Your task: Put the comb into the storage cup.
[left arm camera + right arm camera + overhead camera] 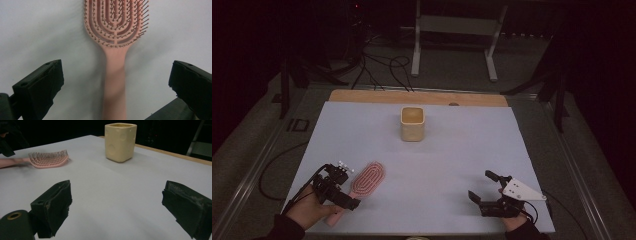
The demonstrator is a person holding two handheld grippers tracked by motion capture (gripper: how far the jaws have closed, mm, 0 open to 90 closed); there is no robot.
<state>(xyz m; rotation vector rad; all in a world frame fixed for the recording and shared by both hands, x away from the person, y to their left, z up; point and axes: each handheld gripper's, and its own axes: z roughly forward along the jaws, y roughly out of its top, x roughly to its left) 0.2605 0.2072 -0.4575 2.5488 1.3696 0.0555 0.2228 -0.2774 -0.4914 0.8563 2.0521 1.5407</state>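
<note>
A pink hairbrush (368, 179) lies bristles up on the pale sheet at the front left, its handle pointing toward the near edge. My left gripper (343, 188) hovers over that handle, open. In the left gripper view the handle (115, 75) runs up between the two wide-apart jaws of the left gripper (117, 73), and neither jaw touches it. A cream square cup (413, 124) stands upright at the centre back. My right gripper (480, 185) is open near the front right, holding nothing; in its view the right gripper (117, 197) faces the cup (120, 142) and the hairbrush (48, 159).
The pale sheet (437, 165) covers a wooden table whose far edge (417, 97) is bare. Beyond it, black cables (382, 67) lie on the floor beside a metal stand (455, 30). Open sheet lies between the brush, the cup and the right gripper.
</note>
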